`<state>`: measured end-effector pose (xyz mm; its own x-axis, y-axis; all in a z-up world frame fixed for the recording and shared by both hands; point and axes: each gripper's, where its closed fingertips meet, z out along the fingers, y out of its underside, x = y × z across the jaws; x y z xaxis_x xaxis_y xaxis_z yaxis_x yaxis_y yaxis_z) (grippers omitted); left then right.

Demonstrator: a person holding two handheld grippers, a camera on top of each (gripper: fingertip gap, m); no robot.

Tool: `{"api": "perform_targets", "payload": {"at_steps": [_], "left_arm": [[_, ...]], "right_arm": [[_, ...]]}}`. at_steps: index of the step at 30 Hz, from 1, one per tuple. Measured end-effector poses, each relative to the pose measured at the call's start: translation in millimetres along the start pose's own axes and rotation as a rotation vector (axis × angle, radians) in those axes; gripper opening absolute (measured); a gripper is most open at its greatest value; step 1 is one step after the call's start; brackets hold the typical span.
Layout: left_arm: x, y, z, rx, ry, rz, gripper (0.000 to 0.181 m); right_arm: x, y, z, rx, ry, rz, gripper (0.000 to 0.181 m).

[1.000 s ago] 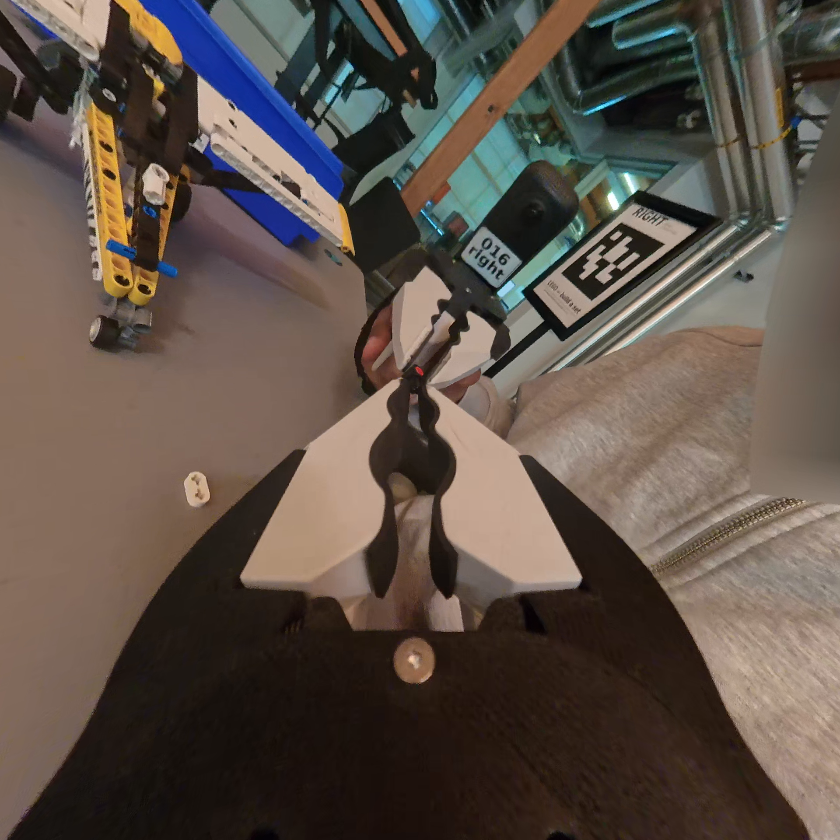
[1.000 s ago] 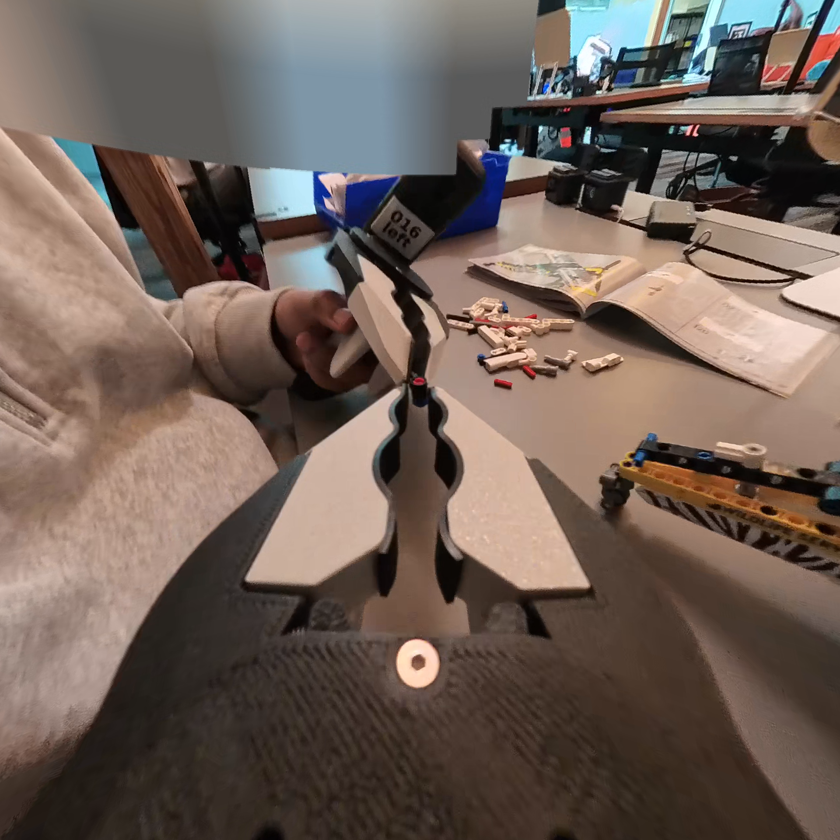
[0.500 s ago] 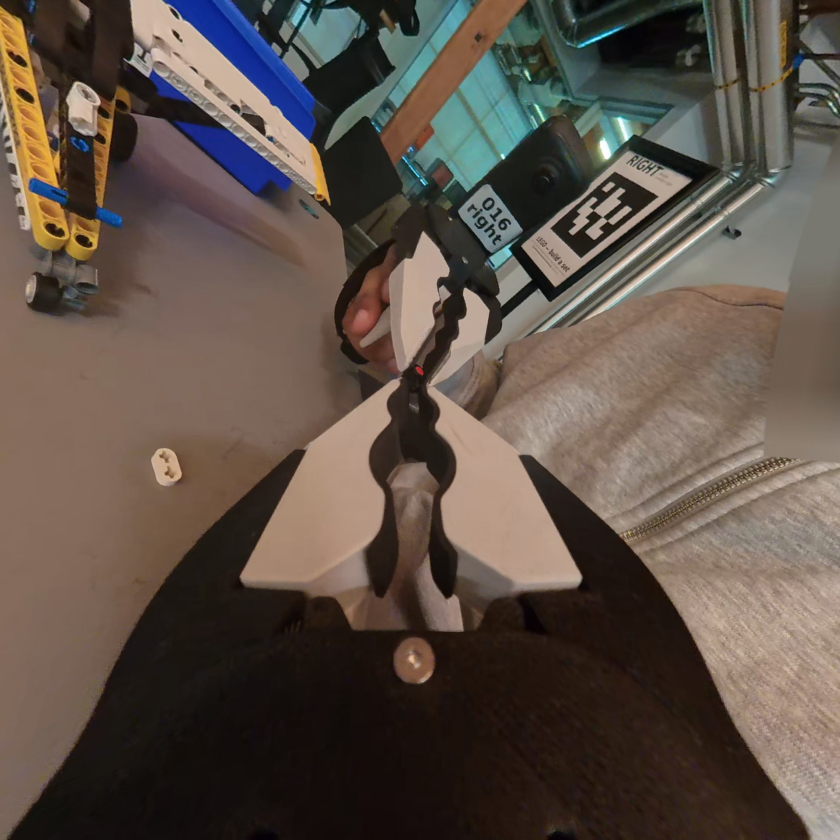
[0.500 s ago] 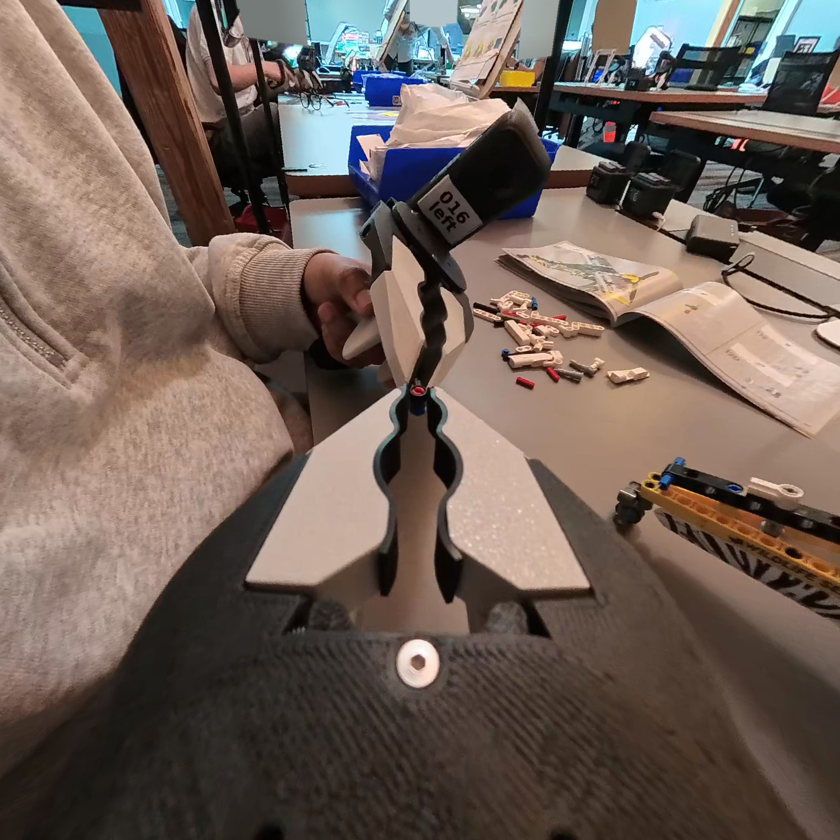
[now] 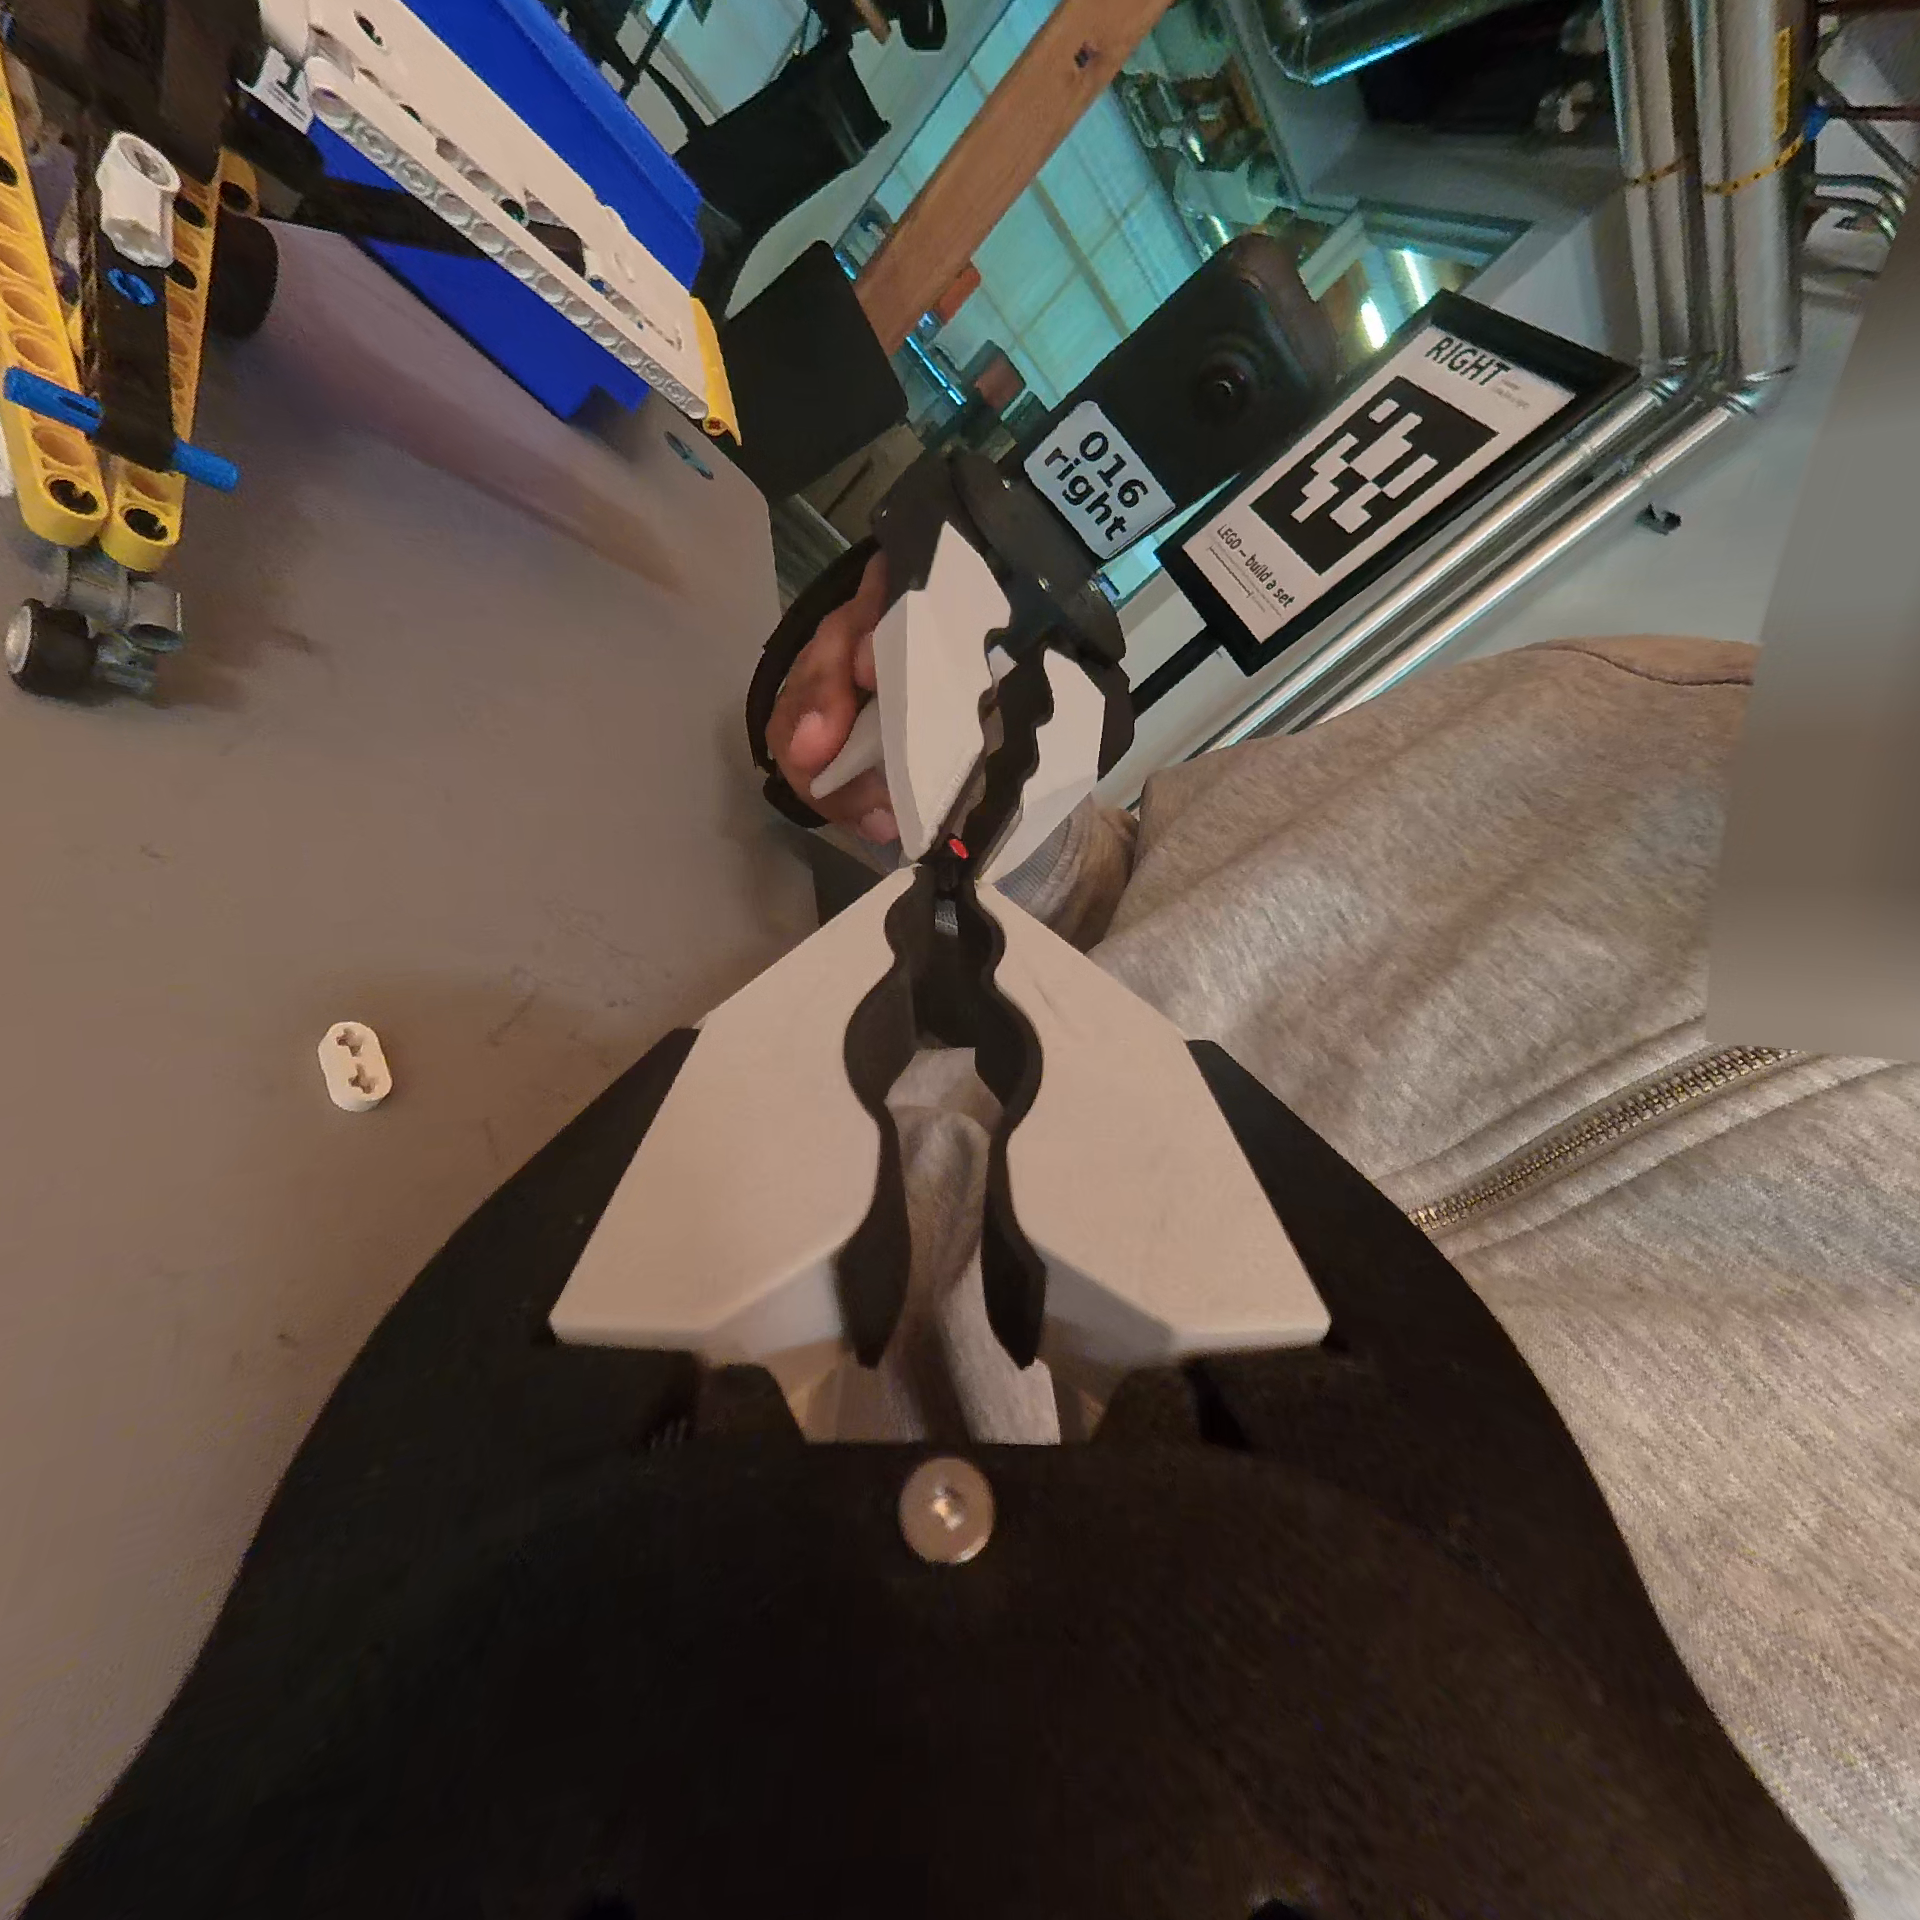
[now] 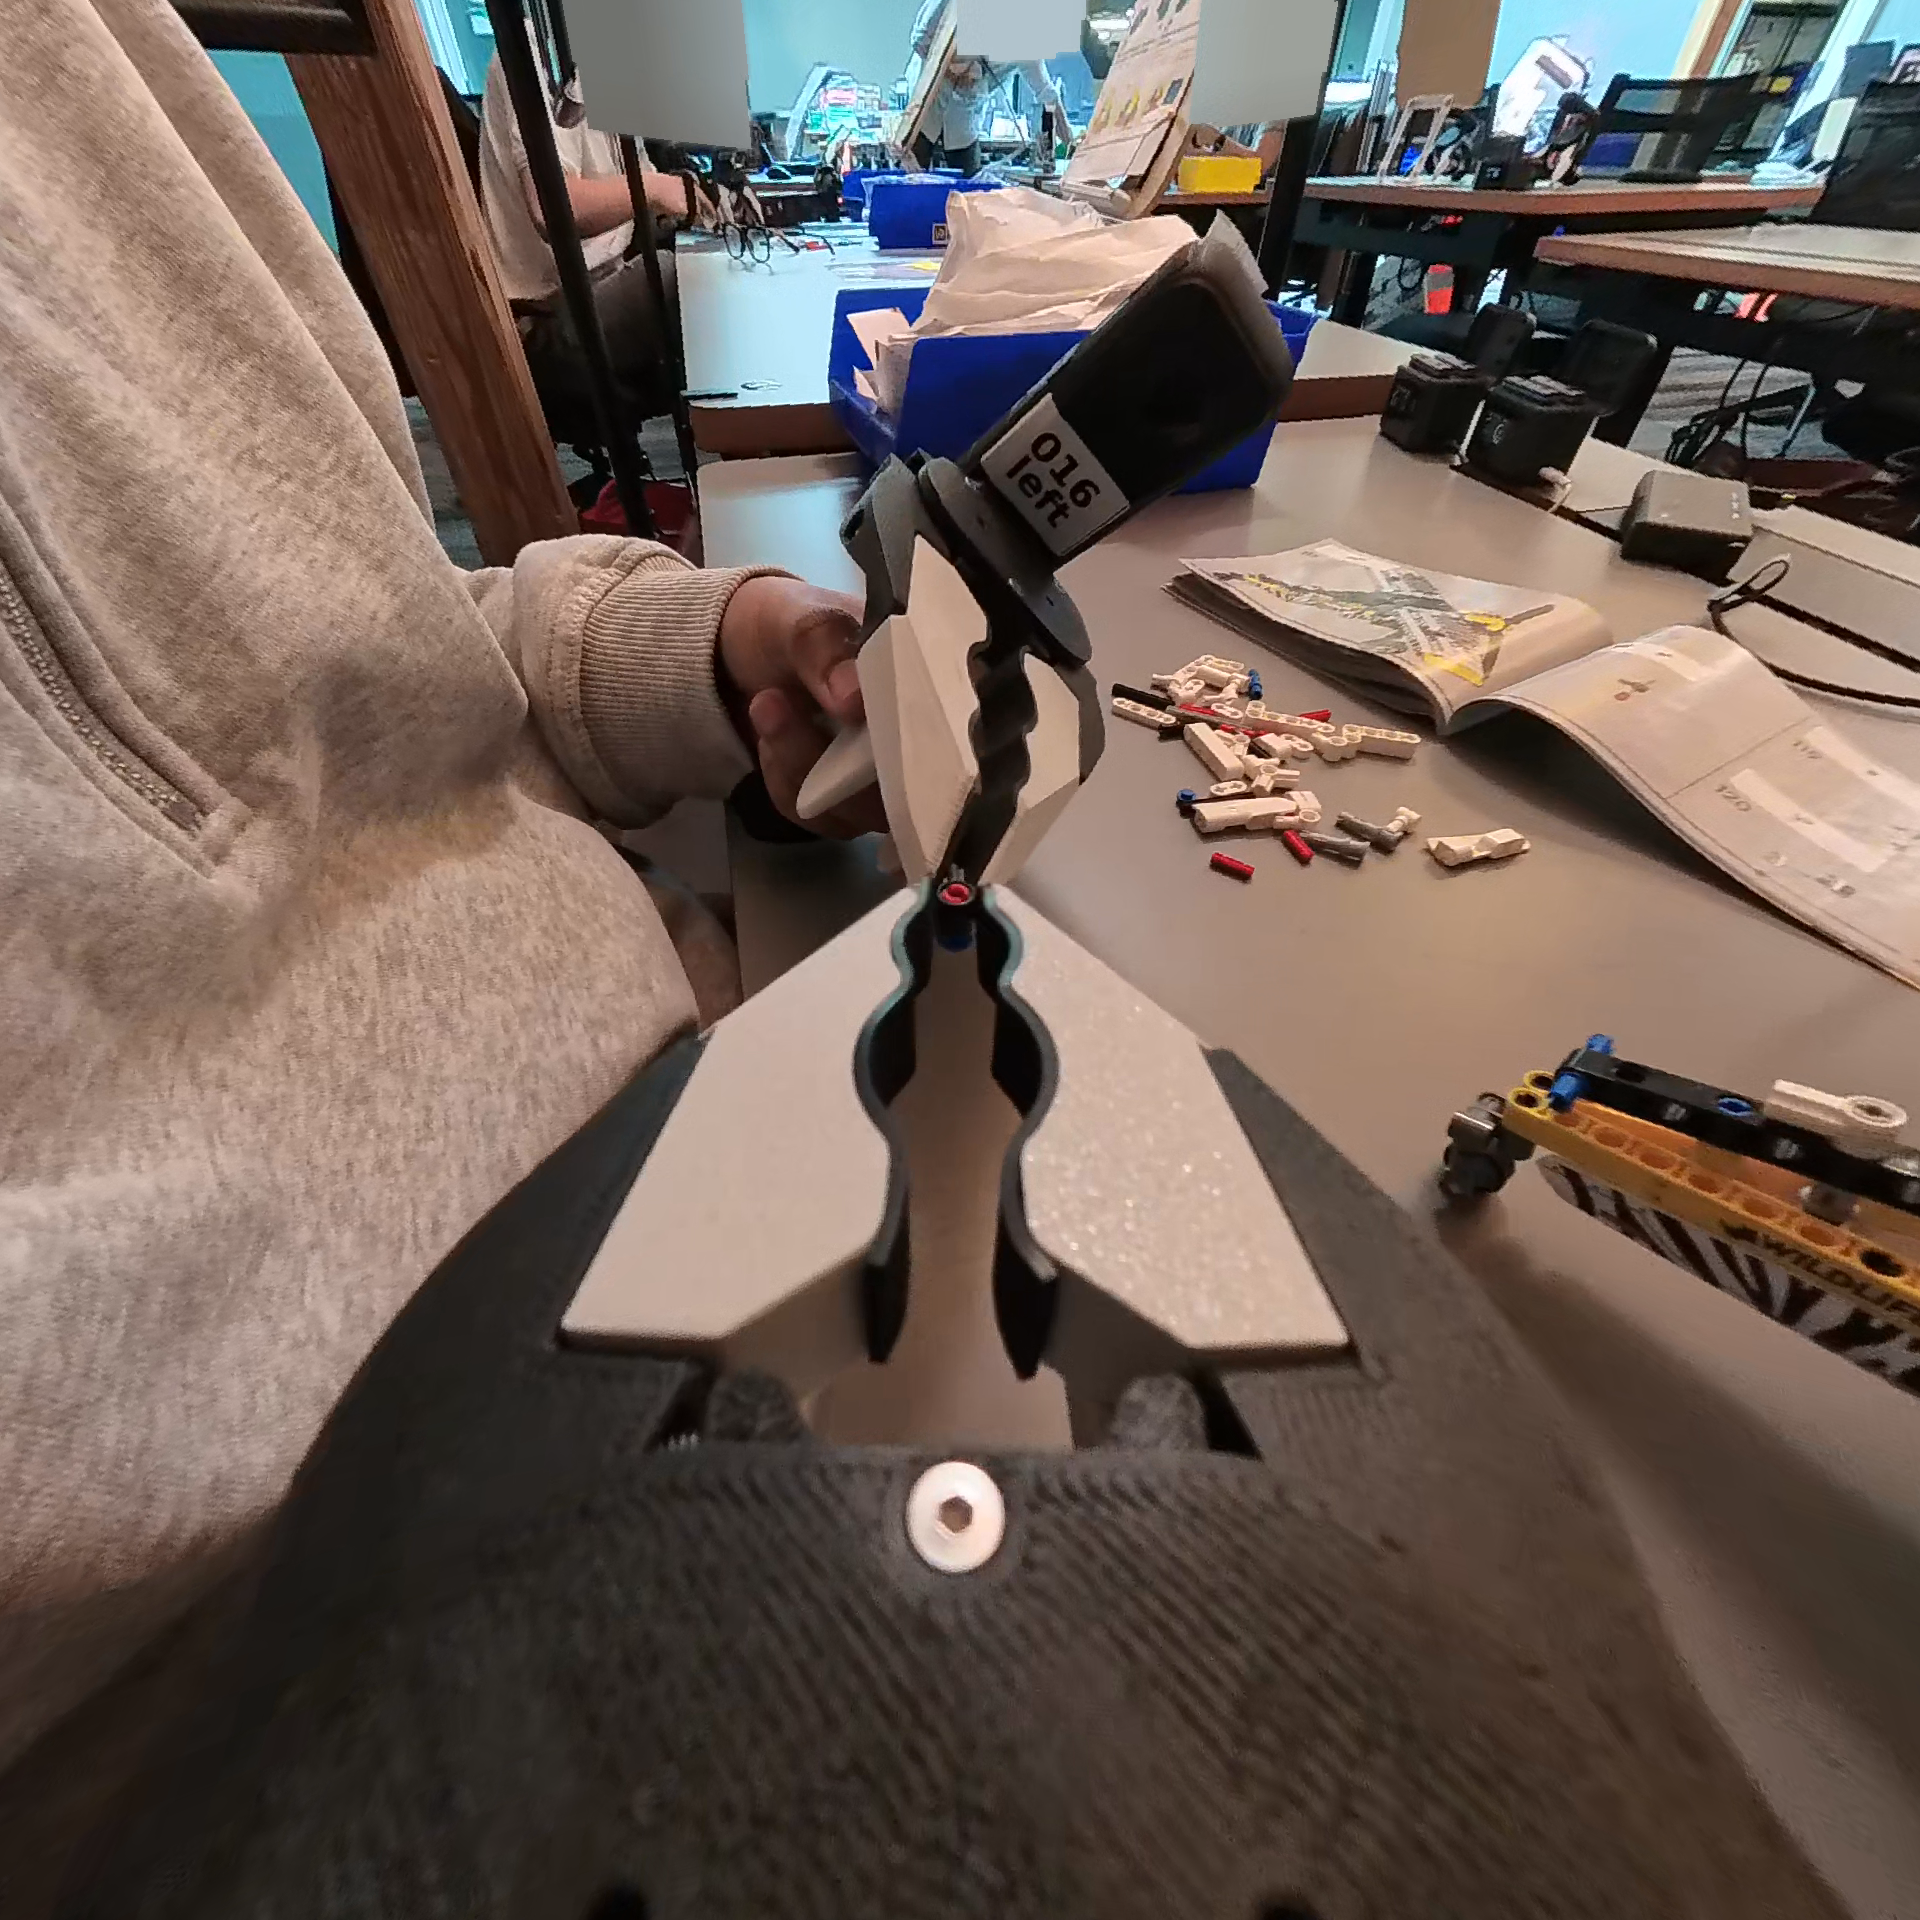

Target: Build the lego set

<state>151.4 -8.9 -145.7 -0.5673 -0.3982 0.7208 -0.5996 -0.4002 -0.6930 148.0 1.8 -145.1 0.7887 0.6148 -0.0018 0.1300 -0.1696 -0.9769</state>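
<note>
Left gripper (image 6: 961,868) tilted further, camera end now toward upper right of right wrist frame. Yellow model (image 5: 73,343) slid to upper left edge of left wrist frame.

we see even, fairly bright indoor light in both views. soft shadows lie on the table (image 6: 1351,987) beside the lego model (image 6: 1714,1153). strong fisheye bending at the edges. foreground hand-held gripper bodies slightly soft, no harsh glare, slight blur far off.

white sticker (image 5: 1097,488) on right claw's camera | white sticker (image 6: 1055,481) on left claw's camera | black-and-white marker card (image 5: 1382,478) far right; printed | zebra-striped panel (image 6: 1766,1283) on model, lettered | open booklet (image 6: 1662,727) on table, numbered; wording withheld
</note>
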Motion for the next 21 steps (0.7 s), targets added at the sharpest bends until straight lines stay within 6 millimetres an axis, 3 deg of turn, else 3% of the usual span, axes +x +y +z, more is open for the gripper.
{"api": "perform_targets", "payload": {"at_steps": [10, 17, 21], "left_arm": [[-4.2, -2.5, -0.3, 0.015, -0.04, 0.011, 0.003], [-51.3, -4.3, -18.2, -0.017, -0.425, 0.11, 0.024], [-74.8, 5.6, -21.8, -0.138, -0.646, 0.217, 0.026]], "right_arm": [[4.4, 0.9, -1.4, -0.01, 0.021, 0.017, 0.006], [29.9, -0.1, -9.4, 0.034, 0.133, 0.082, 0.006], [36.7, 0.0, -9.3, 0.058, 0.151, 0.112, 0.006]]}}
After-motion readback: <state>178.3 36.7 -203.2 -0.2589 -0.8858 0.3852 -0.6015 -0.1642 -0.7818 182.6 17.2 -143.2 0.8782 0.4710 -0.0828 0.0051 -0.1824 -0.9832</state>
